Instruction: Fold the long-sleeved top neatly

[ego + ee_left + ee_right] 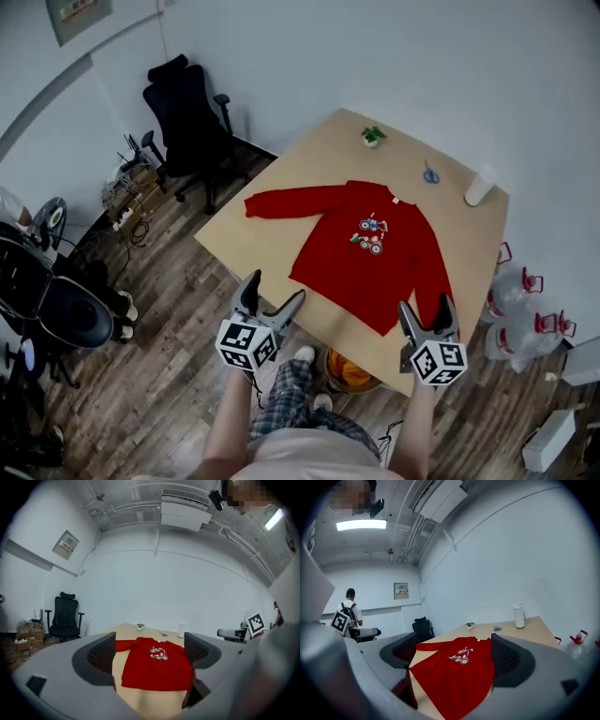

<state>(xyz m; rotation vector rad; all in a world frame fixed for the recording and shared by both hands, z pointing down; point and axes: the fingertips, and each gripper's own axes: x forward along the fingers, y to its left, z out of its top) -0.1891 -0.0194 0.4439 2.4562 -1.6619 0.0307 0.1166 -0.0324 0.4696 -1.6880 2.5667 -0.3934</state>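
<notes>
Both grippers wait off the near edge, with the top laid out for folding.

The table (pixel 272 253) holds the red top (pixel 370 253) flat, print up and hem toward me. One sleeve (pixel 281 202) reaches left, so I judge every edge reachable. My left gripper (pixel 275 288) and right gripper (pixel 427 307) hover short of the hem, jaws apart, empty. The bottle (pixel 480 186), scissors (pixel 429 174) and plant (pixel 372 136) sit far back.

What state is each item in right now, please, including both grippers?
long-sleeved top: unfolded, spread flat on the table, print up, one sleeve stretched sideways, the other along the body.
left gripper: open, holding nothing.
right gripper: open, holding nothing.
white bottle: upright.
potted plant: upright.
scissors: lying flat; blades too small to tell.
office chair: unoccupied.
</notes>
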